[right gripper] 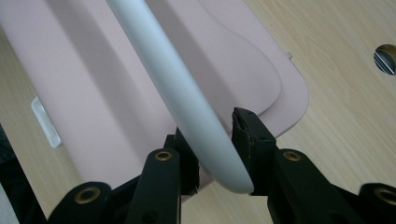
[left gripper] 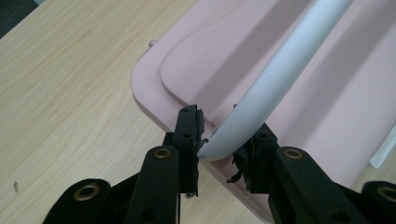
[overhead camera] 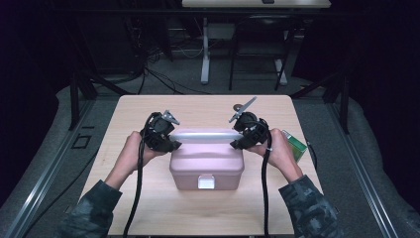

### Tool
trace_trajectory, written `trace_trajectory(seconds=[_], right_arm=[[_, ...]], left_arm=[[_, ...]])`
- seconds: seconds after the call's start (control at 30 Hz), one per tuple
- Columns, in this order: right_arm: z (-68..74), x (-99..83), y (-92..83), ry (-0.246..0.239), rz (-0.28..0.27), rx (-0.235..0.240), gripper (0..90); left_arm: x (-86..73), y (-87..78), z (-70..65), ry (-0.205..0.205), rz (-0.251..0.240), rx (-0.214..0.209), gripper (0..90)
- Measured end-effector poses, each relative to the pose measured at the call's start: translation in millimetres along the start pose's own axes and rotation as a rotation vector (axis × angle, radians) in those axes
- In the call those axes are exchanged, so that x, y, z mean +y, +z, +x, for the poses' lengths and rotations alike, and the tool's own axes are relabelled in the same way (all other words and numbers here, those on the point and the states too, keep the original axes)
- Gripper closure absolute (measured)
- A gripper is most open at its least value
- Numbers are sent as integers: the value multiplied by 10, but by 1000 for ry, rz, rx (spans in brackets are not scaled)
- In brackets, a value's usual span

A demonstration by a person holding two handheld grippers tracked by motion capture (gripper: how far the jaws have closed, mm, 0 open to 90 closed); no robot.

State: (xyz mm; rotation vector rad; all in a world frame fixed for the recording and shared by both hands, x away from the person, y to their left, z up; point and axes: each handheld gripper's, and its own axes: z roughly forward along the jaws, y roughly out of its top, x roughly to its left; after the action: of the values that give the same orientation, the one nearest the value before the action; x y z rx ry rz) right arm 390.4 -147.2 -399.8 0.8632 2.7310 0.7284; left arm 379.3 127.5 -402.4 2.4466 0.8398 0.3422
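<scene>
On the tabletop [overhead camera: 148, 208], near its middle, a pink lidded storage box [overhead camera: 206, 171] is set with its white front latch [overhead camera: 206, 182] facing the person. A white carry handle [overhead camera: 203, 136] is arched over the lid, spanning the box from side to side. The left gripper [overhead camera: 166, 139] is closed on the handle's left end and the right gripper [overhead camera: 242, 136] on its right end, so the handle is gripped at both of its curved ends at once. In the left gripper view the fingers [left gripper: 189, 130] are seen pressed against the handle [left gripper: 275, 79] where it bends down toward the lid's corner [left gripper: 144, 88]; in the right gripper view the fingers [right gripper: 250, 135] are likewise clamped on the bend of the handle [right gripper: 187, 98].

The symmetric grip is judged to be chosen so that the load is shared and the box is kept level if lifted or carried; a single grip at one end would be expected to let it tilt. Whether the box is resting on the tabletop or raised slightly cannot be told. A green carton [overhead camera: 293, 144] is lying just beside the right hand [overhead camera: 280, 151], and a small round metal object [overhead camera: 237, 105] is lying farther back; both are left untouched. The left hand [overhead camera: 132, 151] is held low beside the box.
</scene>
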Motion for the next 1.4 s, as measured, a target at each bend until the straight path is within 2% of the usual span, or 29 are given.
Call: trace_trajectory(seconds=[0.3, 0.43, 0.53, 0.57, 0.6, 0.63, 0.67, 0.7, 0.73, 0.83, 0.87, 0.9, 0.93, 0.97, 1.0, 1.03, 1.07, 1.17, 1.23, 1.3, 1.33, 1.4], right_arm=[[-29, -112, -57, 20, -13, -7, 719], [-36, -144, -68, 28, -21, -6, 719], [-27, -137, -71, 20, -11, -8, 720], [-28, -133, -69, 17, -11, -8, 721], [-29, -129, -67, 14, -10, -9, 721], [-29, -129, -67, 14, -10, -9, 721], [-29, -128, -66, 14, -10, -9, 721], [-28, -128, -67, 12, -9, -10, 721], [-27, -128, -65, 14, -11, -11, 720], [-26, -128, -66, 15, -10, -12, 719], [-25, -128, -66, 15, -9, -13, 719], [-25, -128, -66, 15, -9, -13, 719], [-26, -126, -66, 15, -8, -14, 719], [-26, -126, -66, 15, -8, -14, 719], [-27, -124, -66, 17, -7, -14, 719], [-27, -124, -66, 17, -7, -14, 719], [-31, -119, -67, 21, -1, -13, 720], [-31, -114, -62, 22, 0, -14, 721], [-28, -115, -65, 22, 2, -16, 720], [-19, -118, -67, 19, 5, -19, 719], [-17, -124, -61, 22, -6, -20, 719], [-20, -129, -62, 26, -9, -17, 718]], left_arm=[[55, 36, -77, 10, -6, -12, 706], [95, 38, -82, 33, 23, -20, 690], [100, -2, -58, 29, 35, -26, 587], [90, -27, -46, 18, 22, -19, 587], [56, -90, -24, -11, 1, 0, 477], [56, -90, -24, -11, 1, 0, 422], [34, -126, -10, -20, -8, 7, 422], [-18, -194, 15, -37, -22, 20, 347], [-48, -226, 28, -47, -30, 22, 315], [-114, -286, 53, -54, -39, 39, 241], [-184, -323, 77, -55, -32, 73, 221], [-184, -323, 77, -55, -32, 73, 195], [-266, -347, 123, -66, -29, 88, 174], [-266, -347, 123, -66, -29, 88, 160], [-360, -352, 173, -93, -35, 100, 150], [-360, -352, 173, -93, -35, 100, 141], [-454, -327, 221, -113, -24, 109, 127], [-595, -238, 286, -163, 6, 126, 46], [-625, -206, 299, -177, 12, 136, 25], [-632, -153, 308, -169, 75, 153, 13], [-667, -169, 317, -200, 54, 161, 2], [-690, -164, 312, -207, 55, 166, 3]])
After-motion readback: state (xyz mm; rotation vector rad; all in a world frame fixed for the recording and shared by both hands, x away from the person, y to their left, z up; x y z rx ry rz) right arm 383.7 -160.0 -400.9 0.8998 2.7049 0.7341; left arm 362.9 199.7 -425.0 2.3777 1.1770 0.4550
